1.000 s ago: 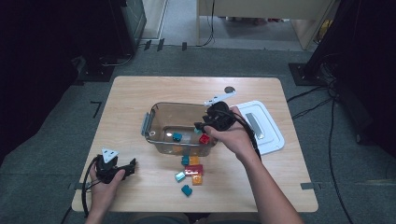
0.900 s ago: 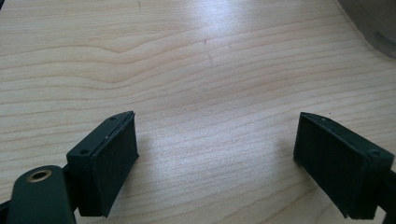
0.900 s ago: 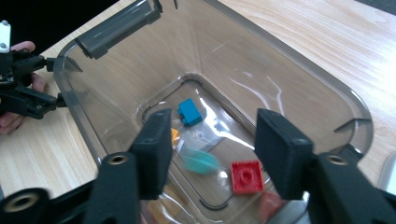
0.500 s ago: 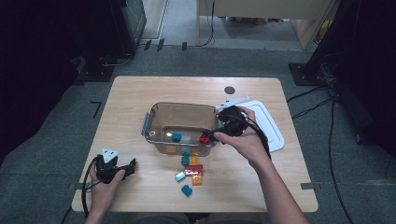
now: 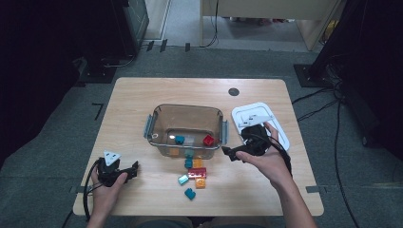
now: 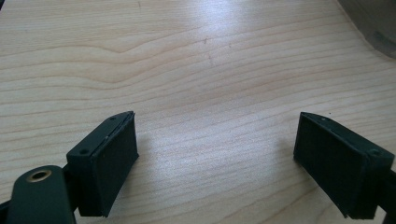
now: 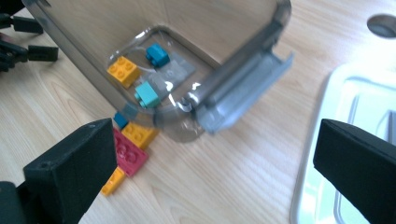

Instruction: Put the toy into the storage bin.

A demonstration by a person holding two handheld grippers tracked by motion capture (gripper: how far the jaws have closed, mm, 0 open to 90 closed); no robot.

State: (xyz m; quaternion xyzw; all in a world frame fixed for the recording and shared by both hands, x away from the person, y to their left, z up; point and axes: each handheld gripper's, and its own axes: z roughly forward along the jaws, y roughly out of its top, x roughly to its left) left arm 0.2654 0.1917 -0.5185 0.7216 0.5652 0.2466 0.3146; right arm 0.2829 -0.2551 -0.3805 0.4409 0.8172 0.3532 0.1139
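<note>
Presently we hold two grippers over a wooden table (image 5: 142,95). Item one: the clear container (image 5: 186,129), mid-table, holding a red brick (image 5: 208,140), a teal brick (image 5: 179,139) and a few more we cannot count through its wall. Item two: the loose bricks (image 5: 194,173), a small heap just in front of the container, red, orange and teal. Item three: the white lid (image 5: 259,118), lying right of the container. Our right gripper (image 5: 232,153) has just been opening, jaws now spread wide with nothing between them, beside the container's grey latch (image 7: 243,100). Our left gripper (image 5: 132,169) rests near the table's front-left corner, jaws apart and empty. Risks, in our judgement: swinging toward the heap we may clip the latch and shove the container, or scatter the close-packed bricks by pinching two at once.
</note>
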